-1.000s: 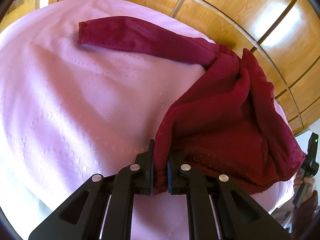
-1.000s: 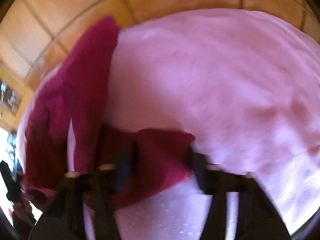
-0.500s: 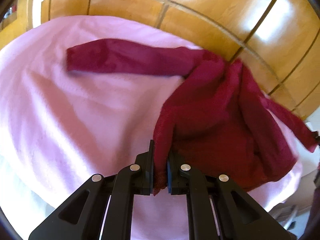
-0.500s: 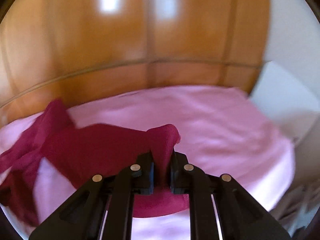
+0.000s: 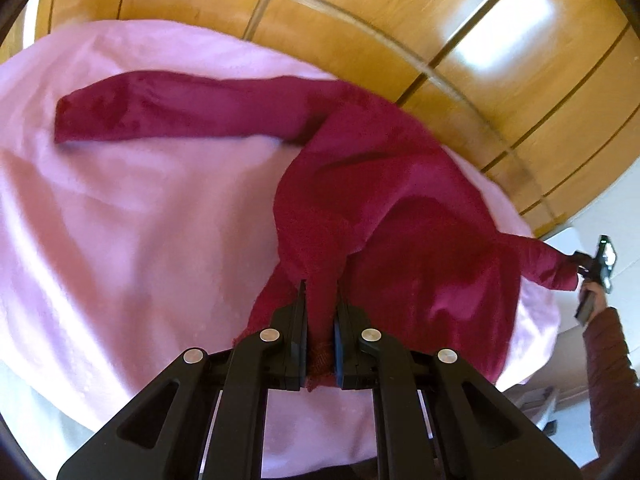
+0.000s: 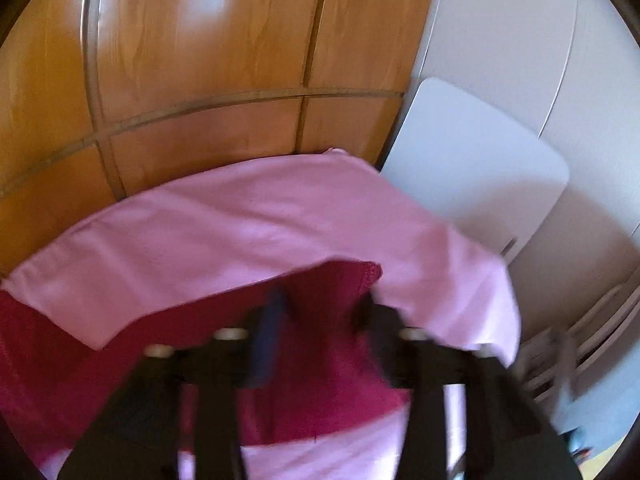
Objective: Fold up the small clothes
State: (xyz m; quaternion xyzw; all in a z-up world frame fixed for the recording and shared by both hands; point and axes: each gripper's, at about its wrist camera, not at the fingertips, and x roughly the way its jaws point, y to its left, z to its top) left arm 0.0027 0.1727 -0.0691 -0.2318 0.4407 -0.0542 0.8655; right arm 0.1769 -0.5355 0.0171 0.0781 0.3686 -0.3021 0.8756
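A dark red long-sleeved garment lies bunched on a pink cloth-covered table. One sleeve stretches flat to the left. My left gripper is shut on a fold of the garment near its hem. The other sleeve is pulled out to the right, towards my right gripper. In the blurred right wrist view the right gripper has its jaws apart, with the red sleeve lying between them.
Wooden cabinet doors stand behind the table. A white chair and white wall are to the right of the table. The table's right edge is close to the right gripper.
The right gripper, shut on the sleeve half a second ago, now shows its jaws apart. It has carried the sleeve out to the right. The left gripper has kept its hold and lifted slightly.
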